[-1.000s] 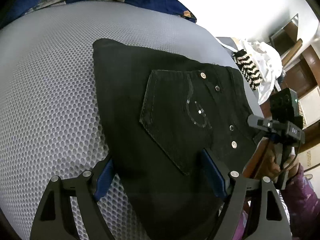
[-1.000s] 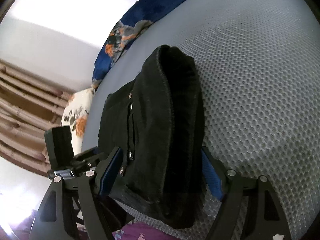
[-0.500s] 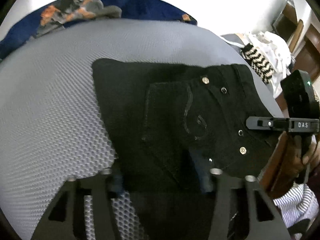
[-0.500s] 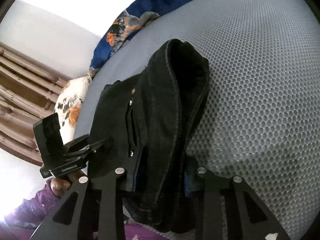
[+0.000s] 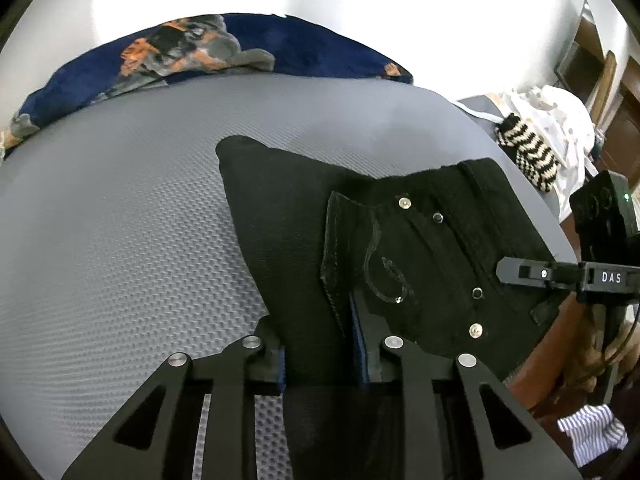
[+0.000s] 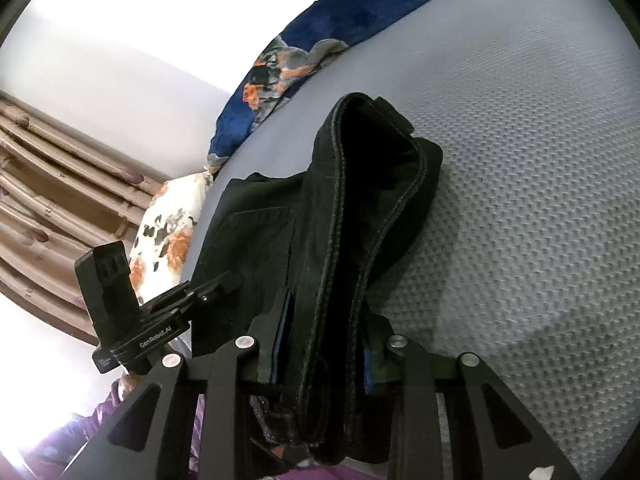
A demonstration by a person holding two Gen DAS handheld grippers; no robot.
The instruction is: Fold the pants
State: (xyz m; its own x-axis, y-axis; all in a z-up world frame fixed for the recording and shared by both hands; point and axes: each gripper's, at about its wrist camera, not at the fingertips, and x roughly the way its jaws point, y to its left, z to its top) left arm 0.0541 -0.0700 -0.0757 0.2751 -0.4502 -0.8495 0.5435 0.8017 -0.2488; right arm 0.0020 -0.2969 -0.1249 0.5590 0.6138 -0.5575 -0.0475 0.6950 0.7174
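Note:
The black pants (image 5: 400, 248) lie folded on the grey mesh bed surface (image 5: 120, 220), back pocket and metal rivets facing up. My left gripper (image 5: 318, 354) is shut on the near edge of the pants. In the right wrist view the pants (image 6: 360, 208) bunch into a raised fold, and my right gripper (image 6: 324, 356) is shut on their thick seamed edge. The right gripper also shows at the right edge of the left wrist view (image 5: 568, 274), and the left gripper in the right wrist view (image 6: 132, 320).
A dark blue patterned blanket (image 5: 224, 52) lies along the far edge of the bed. A striped black-and-white garment (image 5: 528, 152) and white cloth (image 5: 556, 120) sit at the right. A floral pillow (image 6: 168, 236) and curtains (image 6: 52, 200) are at the left in the right wrist view.
Both grippers went from open around the pants' edge to shut on it. The pants have been lifted and bunched, the fold rising off the bed.

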